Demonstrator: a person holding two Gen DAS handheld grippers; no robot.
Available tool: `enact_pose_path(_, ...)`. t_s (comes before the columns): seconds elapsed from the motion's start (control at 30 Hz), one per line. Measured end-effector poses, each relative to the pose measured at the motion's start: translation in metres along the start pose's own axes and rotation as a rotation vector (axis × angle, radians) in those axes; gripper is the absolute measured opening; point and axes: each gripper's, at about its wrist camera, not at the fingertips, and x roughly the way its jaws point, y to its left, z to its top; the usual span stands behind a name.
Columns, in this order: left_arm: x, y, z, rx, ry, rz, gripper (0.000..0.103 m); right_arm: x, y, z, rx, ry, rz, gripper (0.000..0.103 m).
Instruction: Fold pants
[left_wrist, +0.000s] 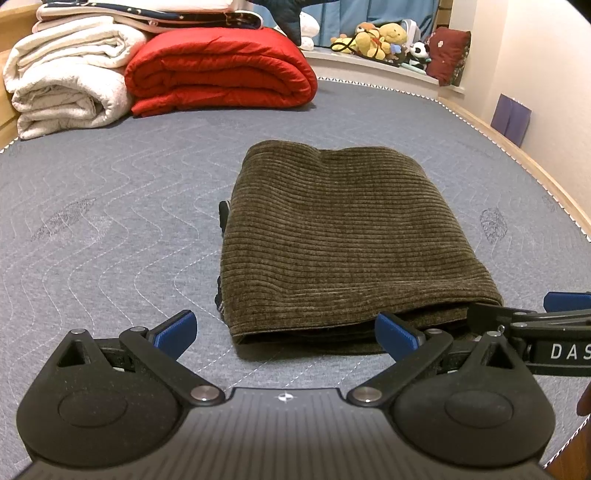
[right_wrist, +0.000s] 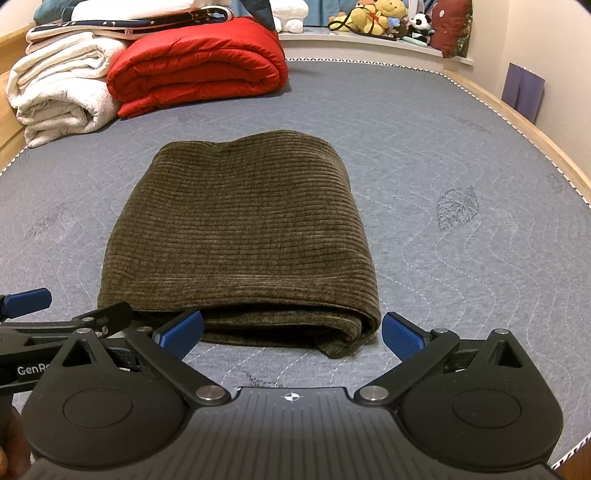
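The olive-brown corduroy pants (left_wrist: 340, 236) lie folded into a compact rectangle on the grey quilted mattress (left_wrist: 110, 221); they also show in the right wrist view (right_wrist: 240, 229). My left gripper (left_wrist: 286, 332) is open and empty, just short of the fold's near edge, towards its left corner. My right gripper (right_wrist: 293, 330) is open and empty, just short of the near edge, towards its right corner. Each gripper's blue-padded finger shows at the side of the other's view.
A folded red quilt (left_wrist: 221, 70) and white blankets (left_wrist: 66, 81) are stacked at the far left of the mattress. Stuffed toys (left_wrist: 384, 40) sit on a ledge beyond. A wooden bed frame (left_wrist: 517, 147) runs along the right edge, next to the wall.
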Motion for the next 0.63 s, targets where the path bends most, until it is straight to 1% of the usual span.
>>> enact_pose_path(0.63, 0.0016, 0.0034, 0.0006, 0.01, -0.002, -0.007, 0.103, 0.0013, -0.0023, -0.0008, 0.0, 0.007, 0.005, 0.102)
